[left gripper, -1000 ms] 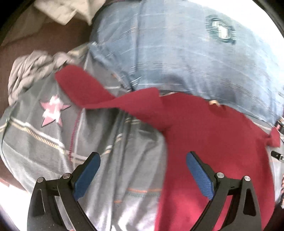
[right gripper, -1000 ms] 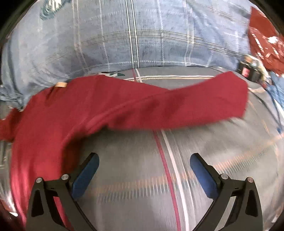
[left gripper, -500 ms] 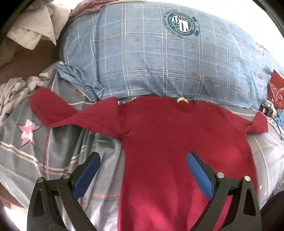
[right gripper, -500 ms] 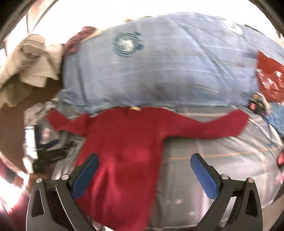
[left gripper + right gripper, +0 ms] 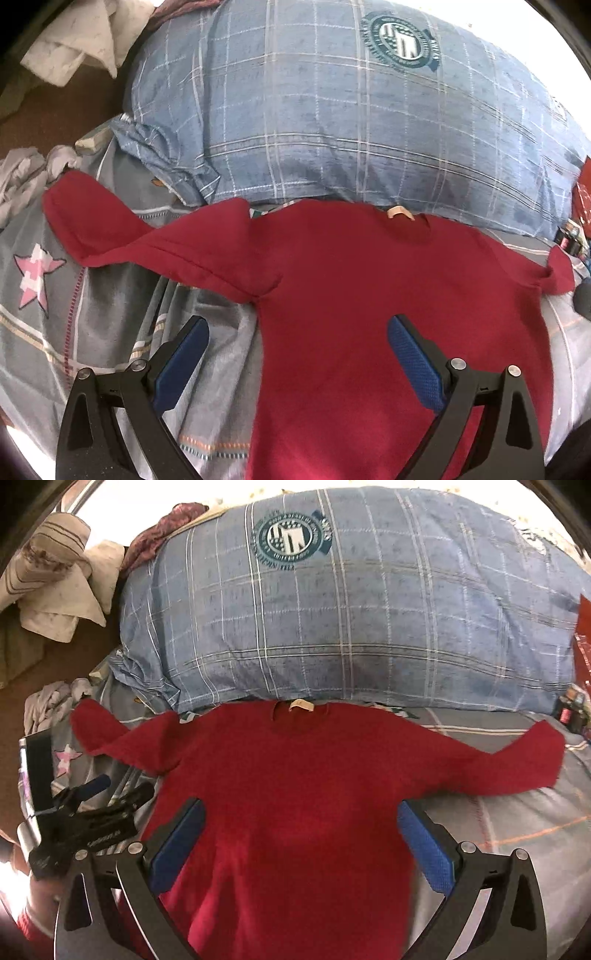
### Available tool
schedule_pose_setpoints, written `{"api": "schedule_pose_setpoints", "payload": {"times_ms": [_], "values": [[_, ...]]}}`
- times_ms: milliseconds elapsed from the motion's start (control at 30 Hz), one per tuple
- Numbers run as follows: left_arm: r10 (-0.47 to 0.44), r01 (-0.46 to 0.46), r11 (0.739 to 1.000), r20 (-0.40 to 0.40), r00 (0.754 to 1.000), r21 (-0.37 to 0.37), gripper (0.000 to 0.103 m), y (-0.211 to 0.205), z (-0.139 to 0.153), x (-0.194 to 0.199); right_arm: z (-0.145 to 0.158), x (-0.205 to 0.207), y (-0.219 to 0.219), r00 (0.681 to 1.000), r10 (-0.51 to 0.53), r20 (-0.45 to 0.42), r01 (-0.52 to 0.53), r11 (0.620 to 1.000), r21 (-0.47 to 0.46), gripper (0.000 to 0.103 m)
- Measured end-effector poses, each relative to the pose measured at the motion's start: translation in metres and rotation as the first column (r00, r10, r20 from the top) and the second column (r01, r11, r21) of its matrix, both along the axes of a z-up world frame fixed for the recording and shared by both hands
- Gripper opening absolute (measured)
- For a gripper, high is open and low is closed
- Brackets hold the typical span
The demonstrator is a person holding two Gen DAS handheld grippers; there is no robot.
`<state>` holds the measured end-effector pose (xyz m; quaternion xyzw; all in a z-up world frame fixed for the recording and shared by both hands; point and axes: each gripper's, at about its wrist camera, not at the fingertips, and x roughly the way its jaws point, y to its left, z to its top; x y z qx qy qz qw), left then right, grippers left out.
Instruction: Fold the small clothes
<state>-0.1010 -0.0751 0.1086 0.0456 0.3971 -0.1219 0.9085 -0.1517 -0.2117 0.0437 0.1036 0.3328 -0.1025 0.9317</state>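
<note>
- The small red knitted long-sleeved sweater (image 5: pixel 295 794) lies flat on the grey striped bedsheet (image 5: pixel 517 830), collar touching the blue checked pillow (image 5: pixel 332 627) at the bed's head edge, both sleeves spread out sideways.
- The left gripper (image 5: pixel 295 354) hangs wide open over the sweater's left side seam, holding nothing; the right gripper (image 5: pixel 301 840) is wide too, empty, above the body.
- Judged step: the first sleeve fold. Pinch a cuff only, not the sheet beneath.
- Carry it straight across the chest, keeping the shoulder line square.
- The left sleeve (image 5: pixel 122 236) is rumpled; smooth it first.
</note>
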Motion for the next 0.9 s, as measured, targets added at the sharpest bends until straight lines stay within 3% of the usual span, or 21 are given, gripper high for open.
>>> {"api": "schedule_pose_setpoints", "payload": {"times_ms": [400, 633, 900], "values": [[0.042, -0.041, 0.999, -0.051, 0.998, 0.013, 0.098, -0.005, -0.026, 0.036, -0.046, 0.061, 0.02, 0.999, 0.027, -0.047, -0.027, 1.0, -0.007, 0.102], [0.025, -0.024, 0.999, -0.041, 0.999, 0.032, 0.098, -0.017, -0.036, 0.042, -0.053, 0.069, 0.025, 0.998, 0.012, -0.054, -0.015, 0.999, -0.048, 0.103], [0.016, -0.016, 0.999, -0.015, 1.0, 0.033, 0.098, -0.021, -0.038, 0.038, -0.064, 0.069, 0.02, 0.998, 0.002, -0.065, -0.003, 1.0, -0.027, 0.103]]}}
